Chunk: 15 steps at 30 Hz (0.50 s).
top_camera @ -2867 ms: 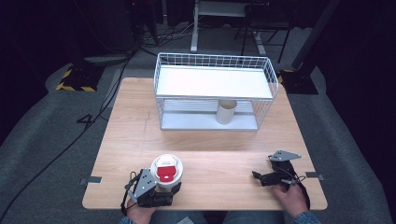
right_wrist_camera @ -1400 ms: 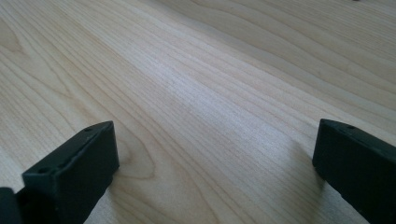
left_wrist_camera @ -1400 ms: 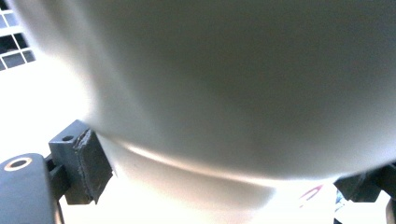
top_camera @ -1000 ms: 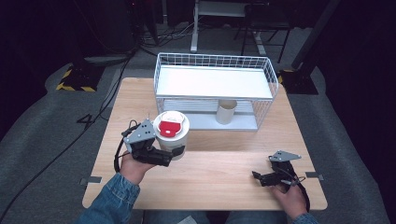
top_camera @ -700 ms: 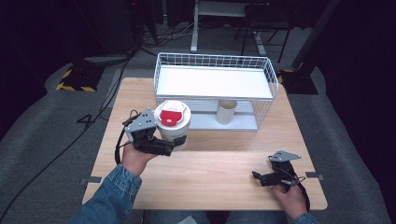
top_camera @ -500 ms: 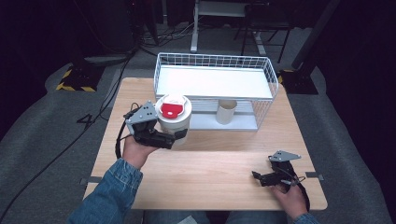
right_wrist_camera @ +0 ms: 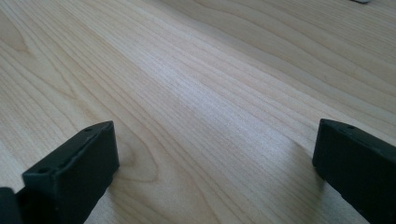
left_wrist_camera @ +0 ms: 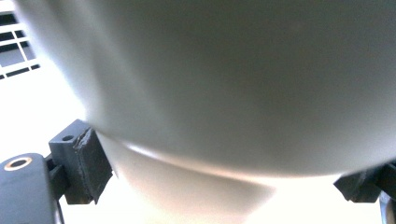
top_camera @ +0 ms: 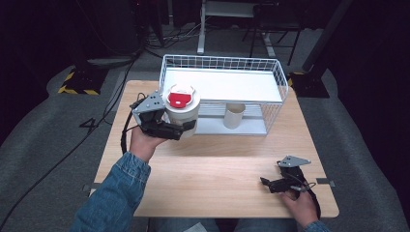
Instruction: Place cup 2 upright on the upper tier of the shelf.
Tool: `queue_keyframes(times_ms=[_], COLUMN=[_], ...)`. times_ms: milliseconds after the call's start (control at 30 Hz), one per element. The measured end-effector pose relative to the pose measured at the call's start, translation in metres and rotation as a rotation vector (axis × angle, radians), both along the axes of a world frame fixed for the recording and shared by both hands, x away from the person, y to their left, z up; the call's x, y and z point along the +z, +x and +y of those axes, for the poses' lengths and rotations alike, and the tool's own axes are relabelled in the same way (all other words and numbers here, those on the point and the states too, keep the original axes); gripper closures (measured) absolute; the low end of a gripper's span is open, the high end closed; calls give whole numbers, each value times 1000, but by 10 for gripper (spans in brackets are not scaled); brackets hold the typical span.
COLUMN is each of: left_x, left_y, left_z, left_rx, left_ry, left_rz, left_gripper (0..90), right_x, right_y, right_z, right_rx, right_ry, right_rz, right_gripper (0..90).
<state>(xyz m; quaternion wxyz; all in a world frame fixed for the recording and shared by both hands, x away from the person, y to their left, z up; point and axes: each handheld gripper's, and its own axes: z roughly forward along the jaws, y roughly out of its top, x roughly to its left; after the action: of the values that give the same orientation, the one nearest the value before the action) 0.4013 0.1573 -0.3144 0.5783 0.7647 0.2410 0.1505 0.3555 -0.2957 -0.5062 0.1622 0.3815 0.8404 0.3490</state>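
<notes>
The left gripper [top_camera: 180,128] pinches a white round container with a red lid [top_camera: 182,108], held upright above the wooden worktop [top_camera: 212,159] at the white wire basket's [top_camera: 278,77] near-left corner, apparently for placing inside. The right gripper [top_camera: 270,183] rests spread on the near right, idle.

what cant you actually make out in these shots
- White tub, left gripper view: so close it blurs, bottom out of frame.
- Red lid label, high view: print too small to read.
- Cardboard tube, high view: wire rack bars cross it.
- Right gripper, high view: its fingers too small and dark.
</notes>
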Motion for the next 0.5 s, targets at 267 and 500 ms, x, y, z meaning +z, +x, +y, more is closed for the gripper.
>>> queue_keyframes(times_ms=[267,500], left_x=[14,23], left_y=[19,39], left_z=[-6,-15], left_rx=[1,19], left_ry=[-19,-20], left_rz=[-2,0], left_gripper=[102,102], right_x=[0,0], right_y=[0,0], right_z=[0,0], right_rx=[0,-1], right_ry=[0,1], right_rz=[0,0], right_gripper=[4,4])
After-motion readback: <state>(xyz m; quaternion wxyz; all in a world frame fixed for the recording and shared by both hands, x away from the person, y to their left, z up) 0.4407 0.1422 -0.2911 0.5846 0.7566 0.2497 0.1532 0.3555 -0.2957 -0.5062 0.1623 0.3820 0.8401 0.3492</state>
